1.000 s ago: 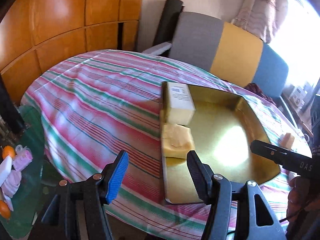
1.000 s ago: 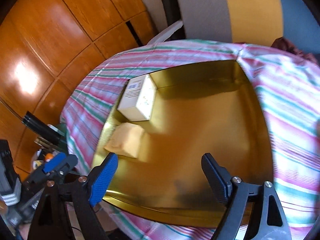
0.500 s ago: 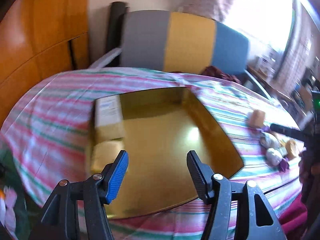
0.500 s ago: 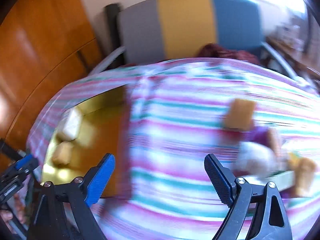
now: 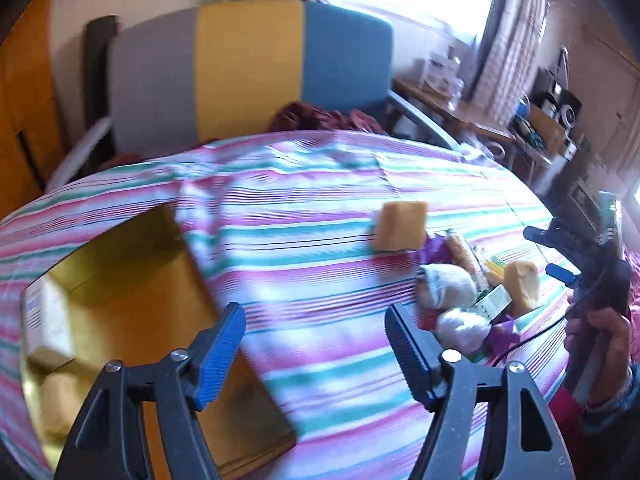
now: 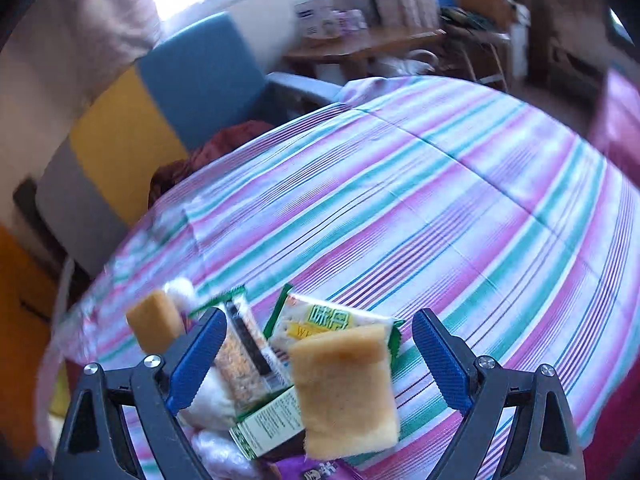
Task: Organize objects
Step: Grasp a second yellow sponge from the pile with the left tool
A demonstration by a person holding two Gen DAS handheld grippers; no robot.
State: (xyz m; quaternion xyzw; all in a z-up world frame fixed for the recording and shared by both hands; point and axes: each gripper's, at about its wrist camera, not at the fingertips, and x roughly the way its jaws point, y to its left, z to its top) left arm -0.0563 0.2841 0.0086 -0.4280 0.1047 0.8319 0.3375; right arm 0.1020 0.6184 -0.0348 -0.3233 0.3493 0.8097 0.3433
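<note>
Sponge [image 6: 346,386] lies in the snack pile on striped cloth [image 6: 460,208], framed between right gripper [image 6: 318,356] jaws, opening wider, untouched; left gripper [image 5: 314,346] opening, empty, farther off.

The left wrist view looks down across the table [image 5: 320,248] toward the snack pile [image 5: 460,288]. The right wrist view sits close above that pile [image 6: 320,368]; both share it.

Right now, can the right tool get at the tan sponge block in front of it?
Probably yes. The right tool is opening, the tan sponge block lies on top of the snack pile between its fingers, and nothing covers it.
</note>
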